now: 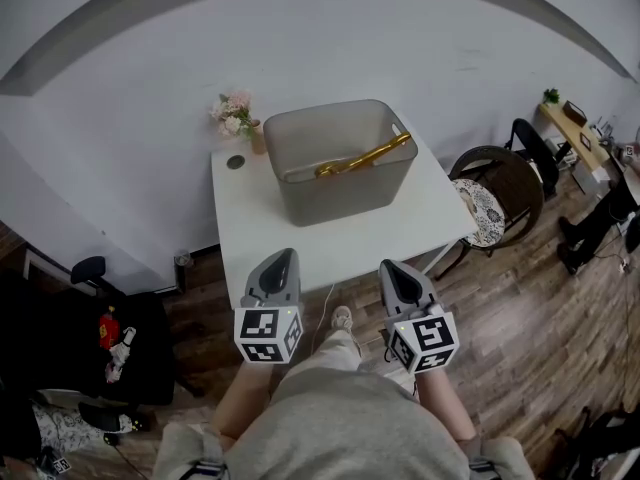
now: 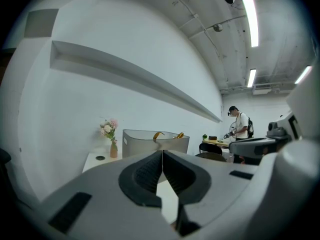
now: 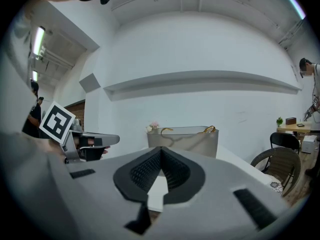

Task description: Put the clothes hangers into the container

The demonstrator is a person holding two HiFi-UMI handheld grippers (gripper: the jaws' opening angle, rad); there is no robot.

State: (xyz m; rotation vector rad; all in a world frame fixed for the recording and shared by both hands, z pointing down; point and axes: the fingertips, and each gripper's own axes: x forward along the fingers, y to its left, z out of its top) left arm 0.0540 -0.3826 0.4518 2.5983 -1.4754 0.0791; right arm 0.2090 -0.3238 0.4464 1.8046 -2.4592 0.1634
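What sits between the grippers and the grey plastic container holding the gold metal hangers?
Nothing visible. Only bare white table lies between the shut, empty left gripper and right gripper and the grey plastic container; the gold metal hangers already lie inside. The pink flower vase and small dark disc stand off to its left.

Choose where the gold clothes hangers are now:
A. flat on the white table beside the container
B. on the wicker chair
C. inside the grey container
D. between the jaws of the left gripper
C: the gold hangers lie inside the grey container, with one end reaching its right rim.
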